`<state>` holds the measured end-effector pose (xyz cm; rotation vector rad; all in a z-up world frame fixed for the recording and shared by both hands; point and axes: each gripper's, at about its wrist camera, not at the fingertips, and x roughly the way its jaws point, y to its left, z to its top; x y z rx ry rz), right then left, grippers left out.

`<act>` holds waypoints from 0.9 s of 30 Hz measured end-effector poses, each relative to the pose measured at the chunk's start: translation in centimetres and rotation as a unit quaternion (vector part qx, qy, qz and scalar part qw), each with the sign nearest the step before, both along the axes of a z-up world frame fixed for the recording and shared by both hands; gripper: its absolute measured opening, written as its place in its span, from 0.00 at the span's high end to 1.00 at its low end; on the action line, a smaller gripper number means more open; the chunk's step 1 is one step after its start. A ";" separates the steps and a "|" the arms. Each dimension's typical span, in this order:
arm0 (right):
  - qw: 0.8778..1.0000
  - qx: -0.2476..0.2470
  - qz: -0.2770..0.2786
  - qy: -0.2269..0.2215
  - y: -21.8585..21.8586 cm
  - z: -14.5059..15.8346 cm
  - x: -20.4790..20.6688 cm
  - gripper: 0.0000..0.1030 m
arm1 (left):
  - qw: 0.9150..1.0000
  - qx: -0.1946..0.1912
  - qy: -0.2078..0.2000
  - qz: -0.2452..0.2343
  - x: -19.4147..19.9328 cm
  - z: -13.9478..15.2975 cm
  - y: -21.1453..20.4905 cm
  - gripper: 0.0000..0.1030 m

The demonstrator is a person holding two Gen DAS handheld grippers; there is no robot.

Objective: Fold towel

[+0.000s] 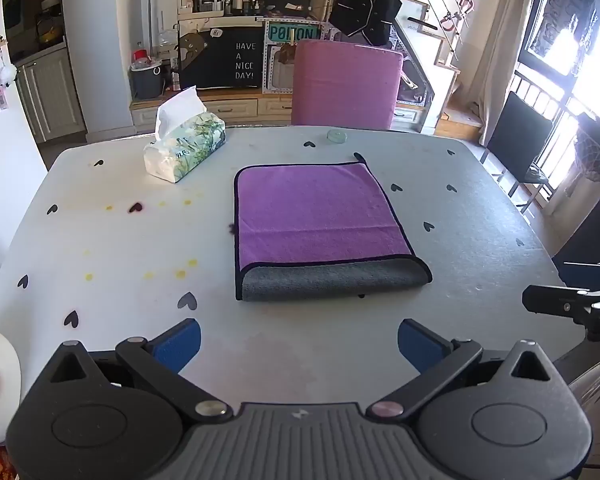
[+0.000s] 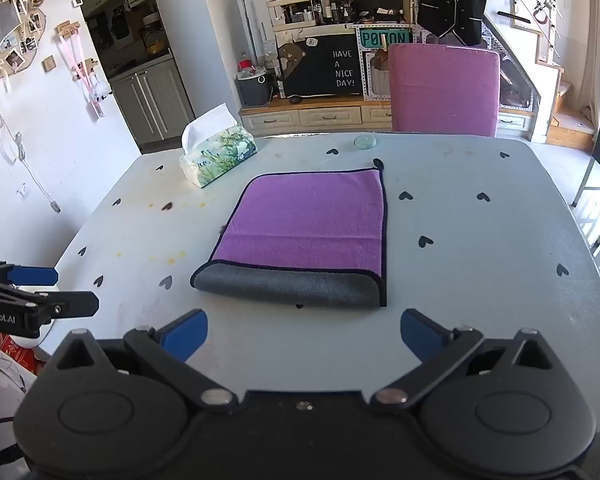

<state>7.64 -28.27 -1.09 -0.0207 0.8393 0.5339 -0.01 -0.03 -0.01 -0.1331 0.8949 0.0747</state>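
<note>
A purple towel [image 1: 316, 216] with a grey underside and dark trim lies folded flat in the middle of the pale table [image 1: 120, 248]. Its grey lower layer sticks out along the near edge. It also shows in the right wrist view [image 2: 308, 224]. My left gripper [image 1: 299, 344] is open and empty, above the table's near edge, short of the towel. My right gripper [image 2: 304, 334] is open and empty, also short of the towel's near edge. Each gripper shows at the side of the other's view.
A tissue pack [image 1: 186, 140] stands at the far left of the table [image 2: 480, 264]. A small round lid [image 1: 337, 136] lies near the far edge. A pink chair [image 1: 346, 82] stands behind the table. Yellow stains mark the left side.
</note>
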 end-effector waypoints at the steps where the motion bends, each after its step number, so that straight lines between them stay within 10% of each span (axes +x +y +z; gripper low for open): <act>1: 1.000 0.000 0.000 0.000 0.0 0.0 0.0 0.00 | 1.000 0.000 0.000 0.000 0.0 0.0 0.0 0.00; 27: 1.000 -0.002 0.000 0.001 0.1 -0.2 0.1 0.00 | 1.000 -0.004 0.001 -0.001 0.0 0.0 0.0 0.00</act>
